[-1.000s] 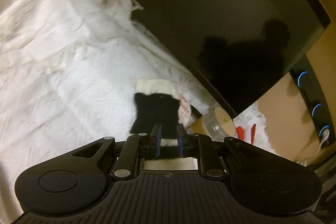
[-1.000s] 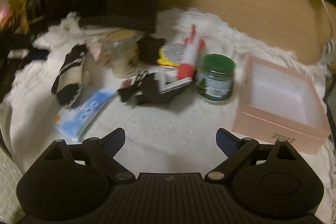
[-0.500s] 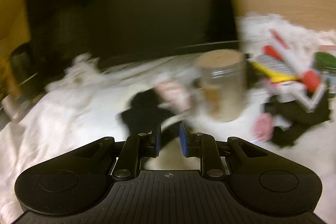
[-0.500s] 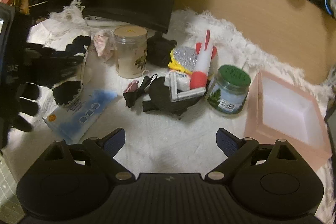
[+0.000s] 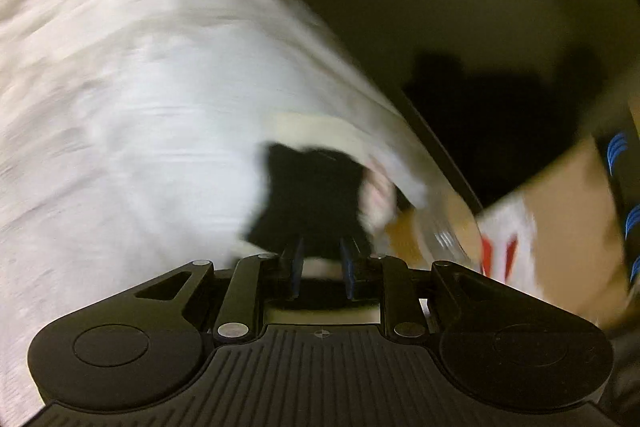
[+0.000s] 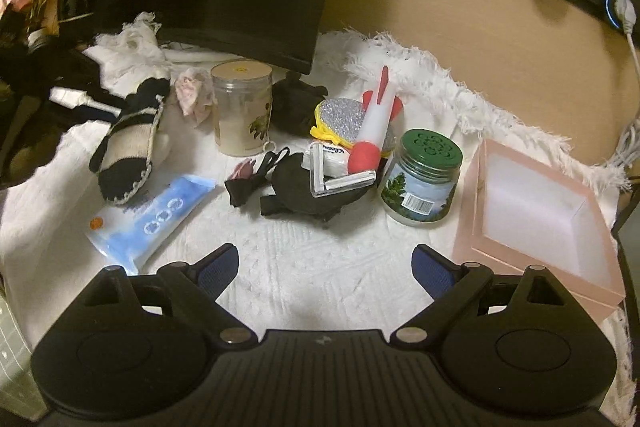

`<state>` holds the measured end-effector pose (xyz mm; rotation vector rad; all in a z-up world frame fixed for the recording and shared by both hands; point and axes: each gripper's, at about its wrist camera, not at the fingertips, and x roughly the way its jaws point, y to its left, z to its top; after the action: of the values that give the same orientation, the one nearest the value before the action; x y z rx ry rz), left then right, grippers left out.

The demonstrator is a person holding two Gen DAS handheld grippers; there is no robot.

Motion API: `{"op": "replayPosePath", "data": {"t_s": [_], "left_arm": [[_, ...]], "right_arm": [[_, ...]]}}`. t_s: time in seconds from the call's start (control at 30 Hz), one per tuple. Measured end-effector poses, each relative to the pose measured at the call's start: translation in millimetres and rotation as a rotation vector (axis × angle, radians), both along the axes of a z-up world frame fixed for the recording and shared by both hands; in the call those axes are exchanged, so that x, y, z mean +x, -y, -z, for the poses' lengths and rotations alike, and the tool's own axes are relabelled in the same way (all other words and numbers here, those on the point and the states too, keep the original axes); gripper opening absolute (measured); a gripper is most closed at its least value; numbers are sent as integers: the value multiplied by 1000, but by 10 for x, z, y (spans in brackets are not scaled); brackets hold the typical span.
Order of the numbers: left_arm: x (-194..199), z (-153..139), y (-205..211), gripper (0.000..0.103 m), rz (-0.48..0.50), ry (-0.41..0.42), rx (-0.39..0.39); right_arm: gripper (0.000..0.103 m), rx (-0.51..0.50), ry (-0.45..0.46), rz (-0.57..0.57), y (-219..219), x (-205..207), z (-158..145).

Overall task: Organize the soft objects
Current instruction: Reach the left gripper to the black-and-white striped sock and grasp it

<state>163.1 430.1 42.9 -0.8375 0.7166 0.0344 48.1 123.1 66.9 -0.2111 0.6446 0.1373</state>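
1. At 12 o'clock in the left wrist view, the sock [image 5: 312, 195] lies between your left gripper [image 5: 320, 263] fingers. They stand narrow and have been easing apart a little. The blur hides whether the pads press on the knit, so I can't tell if you have it. Lift now and it may simply slide out.
2. From the right wrist view, the sock lies at 10 o'clock with its toe resting on the blue pack [image 6: 152, 219]. Drag instead of lifting and that pack could come along.
3. Watch the clear jar [image 6: 242, 111], just beside the sock towards 12 o'clock. It's tall and upright, so a sideways swing could tip it into the clutter.
4. A crumpled rag [image 6: 192, 95] sits between sock and jar. A deep bite might take both.
5. Careful of the white cloth [image 6: 280, 235] over the counter. Pinch low and you'd snag it, tugging everything it carries.
6. Your right gripper [image 6: 326, 263] hangs wide open, holding nothing. The pink box [image 6: 478, 203] at 3 o'clock looks the likely home, and a rushed crossing could brush the arms together.
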Motion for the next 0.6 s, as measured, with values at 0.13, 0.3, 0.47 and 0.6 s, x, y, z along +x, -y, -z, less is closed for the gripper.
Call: {"op": "replayPosePath", "data": {"t_s": [0.13, 0.3, 0.47, 0.6], "left_arm": [[149, -96, 540, 23, 129, 14, 232], [300, 4, 1023, 24, 209, -21, 425], [236, 12, 1225, 31, 272, 9, 581], [112, 2, 1231, 29, 190, 33, 863]], "right_arm": [[94, 11, -22, 26, 80, 1, 33], [94, 29, -44, 50, 140, 13, 81], [94, 18, -87, 24, 107, 48, 210], [94, 55, -166, 61, 143, 153, 382]]}}
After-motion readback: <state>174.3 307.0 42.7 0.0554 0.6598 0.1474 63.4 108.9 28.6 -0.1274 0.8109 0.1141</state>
